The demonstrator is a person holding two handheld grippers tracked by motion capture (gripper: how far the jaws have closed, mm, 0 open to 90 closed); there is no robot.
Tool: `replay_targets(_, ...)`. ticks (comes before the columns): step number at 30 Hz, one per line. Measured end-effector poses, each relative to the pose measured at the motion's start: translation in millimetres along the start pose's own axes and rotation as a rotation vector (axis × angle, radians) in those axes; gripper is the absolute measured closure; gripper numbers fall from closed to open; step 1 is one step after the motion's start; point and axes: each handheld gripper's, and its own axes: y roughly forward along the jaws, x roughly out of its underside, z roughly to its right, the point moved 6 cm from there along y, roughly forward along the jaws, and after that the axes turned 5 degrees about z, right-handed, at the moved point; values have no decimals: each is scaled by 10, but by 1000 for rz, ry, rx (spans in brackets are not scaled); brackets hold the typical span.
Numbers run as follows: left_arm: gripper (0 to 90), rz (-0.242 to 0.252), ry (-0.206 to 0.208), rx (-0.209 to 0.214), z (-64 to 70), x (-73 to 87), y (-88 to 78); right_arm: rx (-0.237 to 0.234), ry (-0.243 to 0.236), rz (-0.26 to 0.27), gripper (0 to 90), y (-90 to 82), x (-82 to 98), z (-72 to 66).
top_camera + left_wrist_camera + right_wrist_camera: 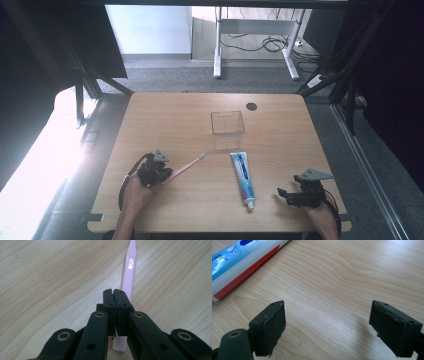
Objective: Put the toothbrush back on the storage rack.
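Observation:
A pink toothbrush (185, 167) lies slanted on the wooden table (165, 120), its bristle head pointing toward the middle. My left gripper (161, 176) sits over the handle end with its jaws pressed together. In the left gripper view the shut left gripper (115, 293) covers part of the pink handle (128, 267), which runs underneath it; nothing shows between the pads. A white, blue and red toothpaste tube (243, 177) lies right of centre, cap toward the front edge. My right gripper (283, 194) rests open near the front right, with the tube (234, 262) to the left of the right gripper (328, 317).
A clear plastic box (227, 123) stands upright behind the tube, near the table's middle. A dark round hole (251, 106) marks the back edge. Black frame posts flank the table, and a desk with cables stands beyond it.

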Motion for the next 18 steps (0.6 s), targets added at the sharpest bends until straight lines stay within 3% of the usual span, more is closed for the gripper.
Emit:
replay_targets(10,873,-3,0,34,157,15,-17,-3,2,-8,142,5,9,-3)
replay_targets(18,834,-19,-13,45,123,-43,-47,-2,4,-8,142,5,10,0)
